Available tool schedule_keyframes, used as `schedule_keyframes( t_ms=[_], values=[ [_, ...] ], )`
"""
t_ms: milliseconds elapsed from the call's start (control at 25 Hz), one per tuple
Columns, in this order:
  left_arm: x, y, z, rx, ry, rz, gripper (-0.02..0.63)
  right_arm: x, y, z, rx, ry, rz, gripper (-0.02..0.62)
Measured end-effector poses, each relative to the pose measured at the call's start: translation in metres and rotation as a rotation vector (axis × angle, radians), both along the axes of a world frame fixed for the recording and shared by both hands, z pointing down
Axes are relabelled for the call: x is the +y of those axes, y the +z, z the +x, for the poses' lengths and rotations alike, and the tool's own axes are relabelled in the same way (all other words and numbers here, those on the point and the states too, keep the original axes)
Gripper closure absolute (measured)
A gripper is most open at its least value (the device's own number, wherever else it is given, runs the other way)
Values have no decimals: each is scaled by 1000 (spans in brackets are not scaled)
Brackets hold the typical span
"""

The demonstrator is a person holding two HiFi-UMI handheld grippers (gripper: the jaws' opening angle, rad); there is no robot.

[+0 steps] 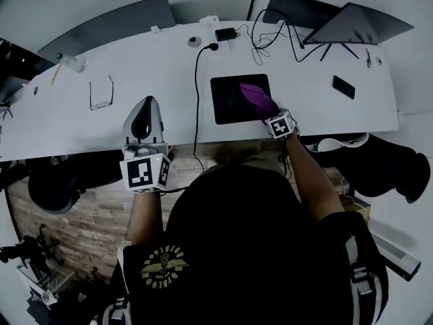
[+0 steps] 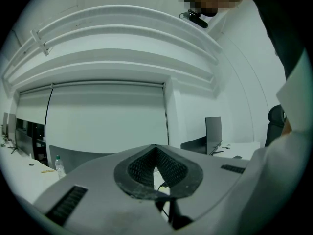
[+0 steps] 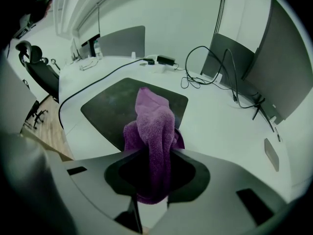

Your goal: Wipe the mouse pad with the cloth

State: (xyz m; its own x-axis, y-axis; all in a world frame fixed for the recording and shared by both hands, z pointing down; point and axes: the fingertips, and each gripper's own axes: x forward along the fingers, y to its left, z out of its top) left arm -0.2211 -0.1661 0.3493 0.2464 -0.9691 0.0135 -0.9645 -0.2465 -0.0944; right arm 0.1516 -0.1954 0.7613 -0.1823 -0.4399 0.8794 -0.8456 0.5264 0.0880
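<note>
Jaws on your right gripper [image 3: 152, 153] are clamped on the cloth [image 3: 152, 121]. A purple fold is pinched between them, with a short tail hanging behind the tips and the rest bunched forward. Your left gripper [image 2: 155, 150] has its jaws pressed together with nothing between them. It is tilted up towards the room, off the near edge of the desk [image 1: 155, 66] and well apart from the work.

Just ahead of the right jaws, the front of the cloth lies on the pad [image 1: 226, 100], over its right half by the near-right corner. The pad sits flat on the desk, with a cable [image 1: 196, 93] running near its left edge.

As I judge it, the pick-up is done and you are in the wiping itself, with cloth and pad apparently in contact. How much has been covered cannot be read, because the dark surface shows no clear line between wiped and unwiped. Going by where the cloth lies, count the left half and the far edge as left to do. Nothing holds the pad down, so a firm stroke might shift it.

Farther out, glasses [image 1: 101, 95] lie to the left, and a phone [image 1: 344, 87] and a laptop [image 1: 352, 24] to the right, all well apart from the pad.
</note>
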Motion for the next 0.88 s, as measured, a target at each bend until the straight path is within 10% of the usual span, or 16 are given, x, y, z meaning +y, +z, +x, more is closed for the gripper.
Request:
schedule_keyframes(
  t_ms=[520,880],
  values=[
    [-37,-24,107,-5,56,17,604,18,-125,15,-222,-103,184,489],
    [-35,-25,118,33,24,2,604,13,-230,40,-385,-69,368,491]
  ],
)
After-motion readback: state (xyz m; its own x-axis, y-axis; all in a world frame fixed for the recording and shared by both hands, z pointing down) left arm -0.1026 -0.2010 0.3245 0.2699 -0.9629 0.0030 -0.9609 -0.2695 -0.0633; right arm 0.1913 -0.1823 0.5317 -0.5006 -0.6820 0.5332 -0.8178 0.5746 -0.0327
